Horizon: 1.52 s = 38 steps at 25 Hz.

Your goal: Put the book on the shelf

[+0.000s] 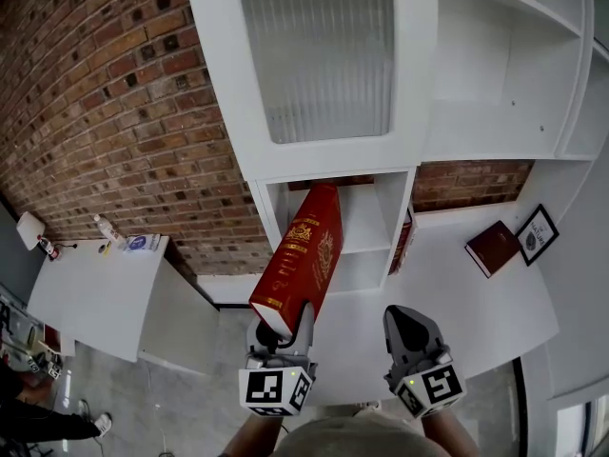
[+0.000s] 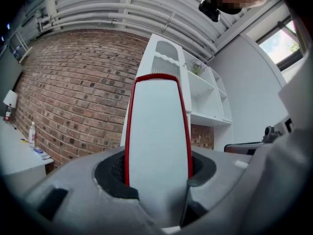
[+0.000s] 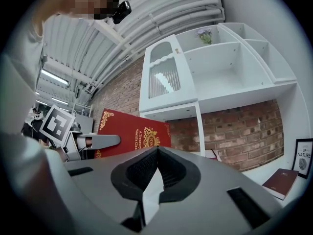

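The book (image 1: 300, 260) stands tilted between the jaws of the left tool (image 1: 284, 329), its upper end just before the lower compartment of the shelf (image 1: 416, 84), which backs onto the brick wall (image 1: 114, 112). The right tool (image 1: 407, 324) is to the right of the left one, apart from the book. Farther right on the desk (image 1: 447, 293), a second book (image 1: 492, 248) lies just beside a picture frame (image 1: 537, 233).

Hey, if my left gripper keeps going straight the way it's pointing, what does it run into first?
The red book clamped in the left gripper leads, and it seems aimed at the open compartment under the glass door. That opening looks free, though depth is hard to judge.
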{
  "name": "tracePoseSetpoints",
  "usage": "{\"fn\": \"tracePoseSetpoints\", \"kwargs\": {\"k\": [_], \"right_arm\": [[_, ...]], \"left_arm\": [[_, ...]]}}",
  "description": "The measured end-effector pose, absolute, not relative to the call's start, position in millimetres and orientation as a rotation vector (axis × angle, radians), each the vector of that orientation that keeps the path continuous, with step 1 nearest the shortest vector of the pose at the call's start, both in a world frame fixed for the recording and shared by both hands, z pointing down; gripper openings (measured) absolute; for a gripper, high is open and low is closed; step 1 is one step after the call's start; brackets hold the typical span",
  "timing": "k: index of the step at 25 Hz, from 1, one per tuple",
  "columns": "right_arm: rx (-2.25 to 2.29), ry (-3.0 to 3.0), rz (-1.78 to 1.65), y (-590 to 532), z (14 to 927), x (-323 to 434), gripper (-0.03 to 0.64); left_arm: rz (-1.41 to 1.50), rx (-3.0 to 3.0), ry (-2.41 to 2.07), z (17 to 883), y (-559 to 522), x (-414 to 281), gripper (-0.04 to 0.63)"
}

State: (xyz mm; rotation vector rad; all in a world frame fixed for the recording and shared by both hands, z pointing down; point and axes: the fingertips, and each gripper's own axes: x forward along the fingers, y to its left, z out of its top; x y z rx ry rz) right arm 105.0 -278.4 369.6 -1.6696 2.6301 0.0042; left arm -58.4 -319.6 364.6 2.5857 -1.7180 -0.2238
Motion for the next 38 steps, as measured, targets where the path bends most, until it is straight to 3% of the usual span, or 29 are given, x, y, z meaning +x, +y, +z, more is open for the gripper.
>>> {"fn": "tracePoseSetpoints", "kwargs": {"k": [38], "right_arm": [[-1.411, 2.797, -0.043, -322, 385, 140, 0.006]], "left_arm": [[-0.073, 2.464, -1.953, 382, -371, 0, 0.227]]}}
